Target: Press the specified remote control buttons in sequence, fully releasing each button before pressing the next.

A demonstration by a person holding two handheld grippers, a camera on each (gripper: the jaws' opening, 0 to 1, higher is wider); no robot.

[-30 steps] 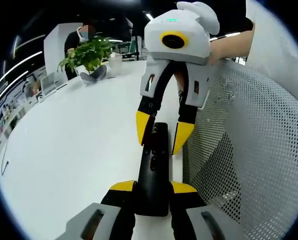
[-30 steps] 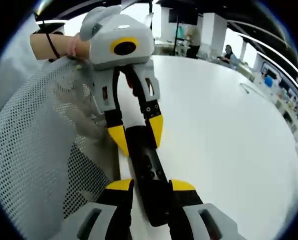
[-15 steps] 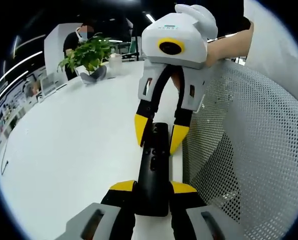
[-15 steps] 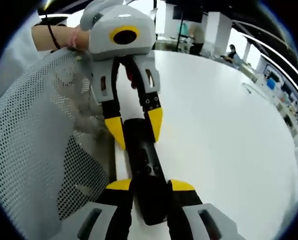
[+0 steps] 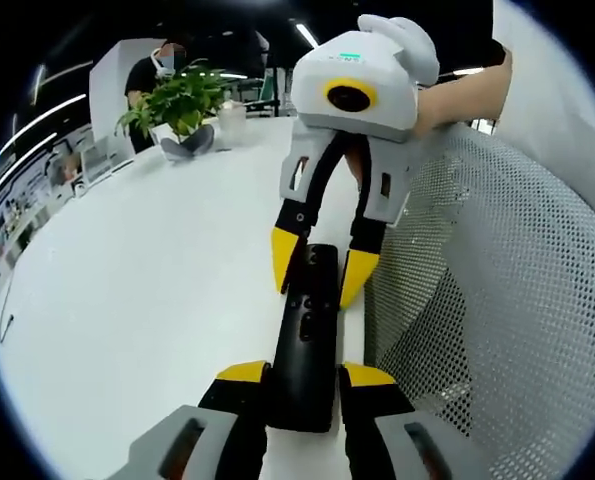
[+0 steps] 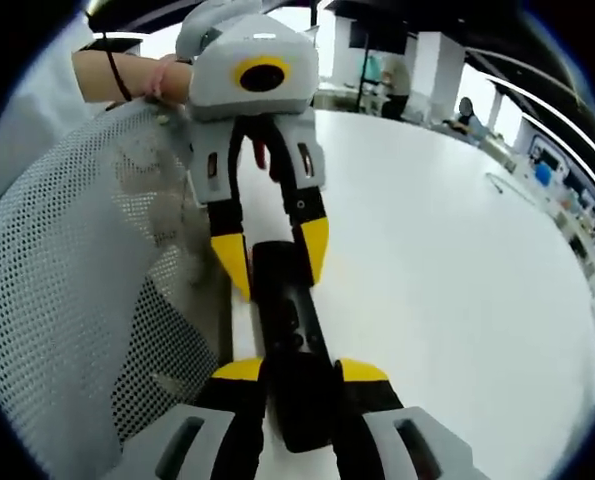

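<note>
Two grippers: left gripper [image 5: 302,375] and right gripper [image 5: 320,268], facing each other along the remote control [image 5: 307,330], one at each end.
Left gripper grip: jaws narrowed onto the near end of the remote control in the left gripper view, yellow pads touching both long edges.
Right gripper grip: likewise closed around the opposite end, seen from its own view [image 6: 300,372] with the left gripper [image 6: 272,262] at the far end.
Change in the last second: almost nothing; only a small sway of the opposite gripper, same hold at both ends, remote control not displaced.
Meaning for task: probably no button under pressure now, since both pairs of tips sit on the edges and not on the button face; pressing sequence judged not in progress at this instant.
Remote control place: flat on the white table [image 5: 127,280], along the table edge.
Beside remote control: mesh chair back [image 5: 497,300] just next to it, very near to both grippers, possible to catch a jaw.
Beyond remote control: potted plant [image 5: 177,100] well apart, no obstacle.
Behind right gripper: forearm [image 5: 457,90] of the person.
</note>
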